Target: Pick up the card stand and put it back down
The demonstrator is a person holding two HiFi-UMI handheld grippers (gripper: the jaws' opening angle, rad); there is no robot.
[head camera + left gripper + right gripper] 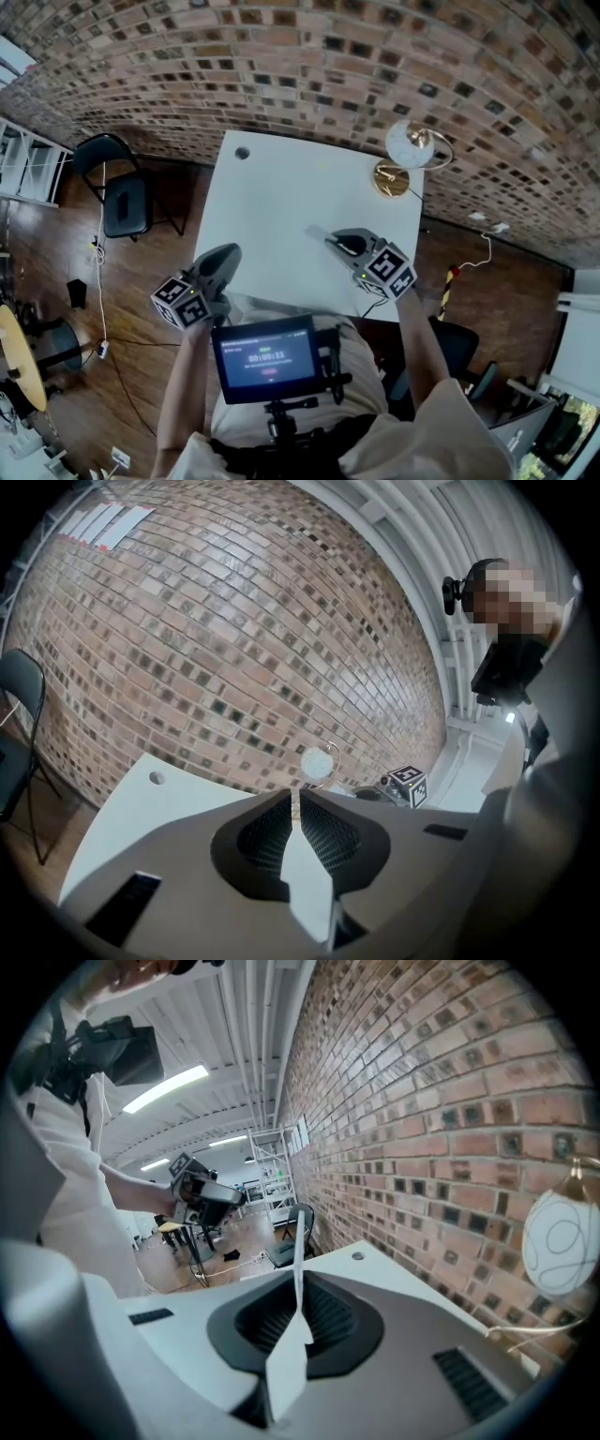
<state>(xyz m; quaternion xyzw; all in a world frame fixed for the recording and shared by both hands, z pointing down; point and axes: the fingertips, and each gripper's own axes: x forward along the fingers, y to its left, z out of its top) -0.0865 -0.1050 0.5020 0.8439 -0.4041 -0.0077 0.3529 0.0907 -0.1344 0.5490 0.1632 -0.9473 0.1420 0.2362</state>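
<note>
The card stand (405, 161) is standing at the upper right of the white table (272, 197), near the far corner and close to the brick wall (309, 56). Its gold base (390, 178) is carrying a wire ring (442, 150) and a round white card (409, 142).

The right hand-held gripper (315, 232) is hovering over the table at centre right of the head view, well apart from the stand. Its jaws are pressed together on nothing. The left hand-held gripper (231, 251) is hanging at the table's lower left edge, likewise closed and empty.

The reach looks like the step in hand, and the right one is sitting nearer. To do it well, it should be spreading its jaws before arriving. It should be aiming low, near the base, because the ring and card look flimsy. Closing gently and lifting straight up should be keeping the stand upright, and it should be coming back down flat.
</note>
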